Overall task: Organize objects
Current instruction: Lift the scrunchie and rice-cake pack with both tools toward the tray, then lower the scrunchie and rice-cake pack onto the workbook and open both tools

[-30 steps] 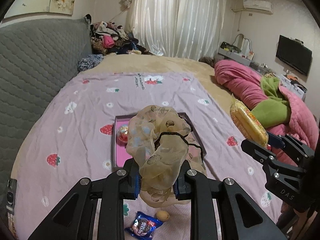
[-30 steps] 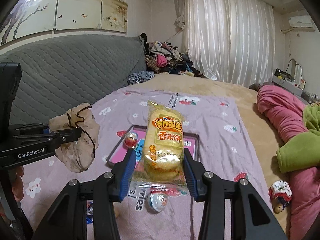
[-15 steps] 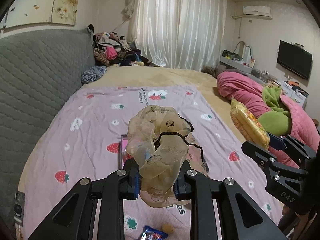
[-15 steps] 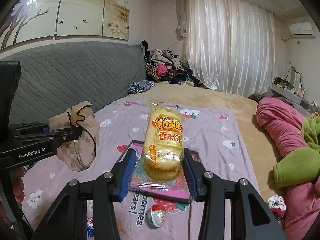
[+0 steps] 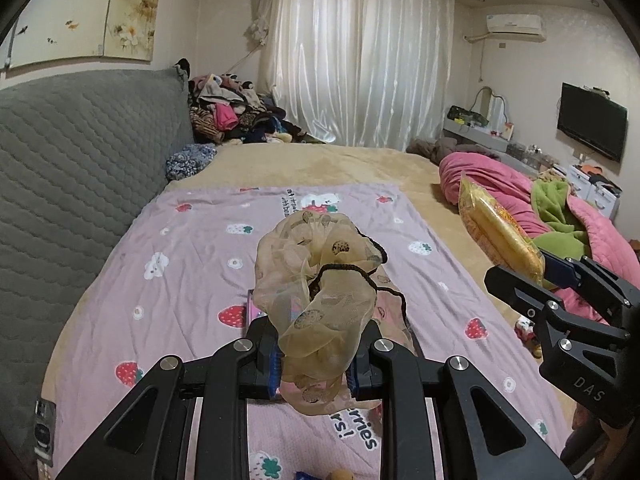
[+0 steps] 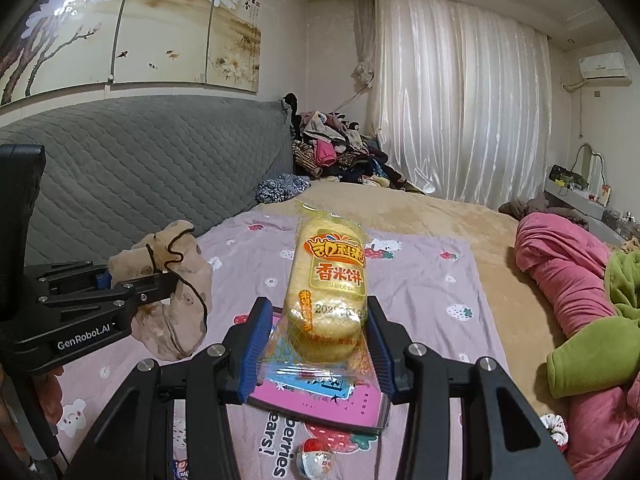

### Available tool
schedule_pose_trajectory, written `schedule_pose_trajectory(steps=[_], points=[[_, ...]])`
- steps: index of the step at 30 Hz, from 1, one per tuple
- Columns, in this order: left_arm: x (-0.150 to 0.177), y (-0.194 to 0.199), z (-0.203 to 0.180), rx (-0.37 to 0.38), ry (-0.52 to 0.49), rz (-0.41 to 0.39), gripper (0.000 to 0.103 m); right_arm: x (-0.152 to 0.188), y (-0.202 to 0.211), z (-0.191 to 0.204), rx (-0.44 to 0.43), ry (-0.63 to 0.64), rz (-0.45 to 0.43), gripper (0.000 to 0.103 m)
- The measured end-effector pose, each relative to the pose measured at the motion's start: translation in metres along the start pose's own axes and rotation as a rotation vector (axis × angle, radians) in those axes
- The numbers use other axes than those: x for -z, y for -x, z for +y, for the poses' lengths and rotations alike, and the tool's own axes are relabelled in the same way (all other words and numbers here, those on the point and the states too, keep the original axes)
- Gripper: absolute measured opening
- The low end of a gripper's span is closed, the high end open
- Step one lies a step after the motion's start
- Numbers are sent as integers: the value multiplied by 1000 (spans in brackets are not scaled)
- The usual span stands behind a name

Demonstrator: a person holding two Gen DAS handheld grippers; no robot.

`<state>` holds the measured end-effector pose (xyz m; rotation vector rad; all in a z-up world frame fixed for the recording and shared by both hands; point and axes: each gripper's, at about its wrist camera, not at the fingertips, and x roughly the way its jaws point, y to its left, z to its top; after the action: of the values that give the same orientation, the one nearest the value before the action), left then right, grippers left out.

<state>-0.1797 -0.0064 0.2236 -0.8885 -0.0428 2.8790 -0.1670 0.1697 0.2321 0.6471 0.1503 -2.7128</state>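
My left gripper (image 5: 316,364) is shut on a sheer beige hair scrunchie (image 5: 320,280) with a black trim and holds it in the air above the bed; it also shows in the right wrist view (image 6: 172,296). My right gripper (image 6: 316,344) is shut on a yellow rice cracker packet (image 6: 328,284), held upright; the packet also shows in the left wrist view (image 5: 496,232). A pink tray (image 6: 340,404) lies on the lilac strawberry sheet (image 5: 180,248) below both grippers, mostly hidden by them.
A round foil-wrapped toy (image 6: 316,460) and a blue snack wrapper (image 6: 180,470) lie on the sheet near the tray. A pink and green quilt (image 5: 560,208) is heaped at the right. A grey padded headboard (image 5: 80,168) is at the left, a clothes pile (image 5: 236,116) behind.
Both grippers have risen and tilted up with their loads. The tray and small items have dropped lower in both views and are now mostly hidden.
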Motion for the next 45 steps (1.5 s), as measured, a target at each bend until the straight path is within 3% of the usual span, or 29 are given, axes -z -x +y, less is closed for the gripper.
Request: schedule_pose_trajectory(steps=[12, 23, 41, 45], points=[[-14, -38, 4, -19, 1, 4, 24, -4, -36, -9, -12, -21, 5, 47], [-8, -89, 12, -32, 4, 47, 24, 11, -87, -13, -32, -33, 58, 47], [96, -242, 22, -10, -1, 295, 24, 129, -225, -33, -6, -54, 373, 47], [113, -261, 24, -12, 5, 328, 24, 152, -241, -37, -6, -65, 419, 47]])
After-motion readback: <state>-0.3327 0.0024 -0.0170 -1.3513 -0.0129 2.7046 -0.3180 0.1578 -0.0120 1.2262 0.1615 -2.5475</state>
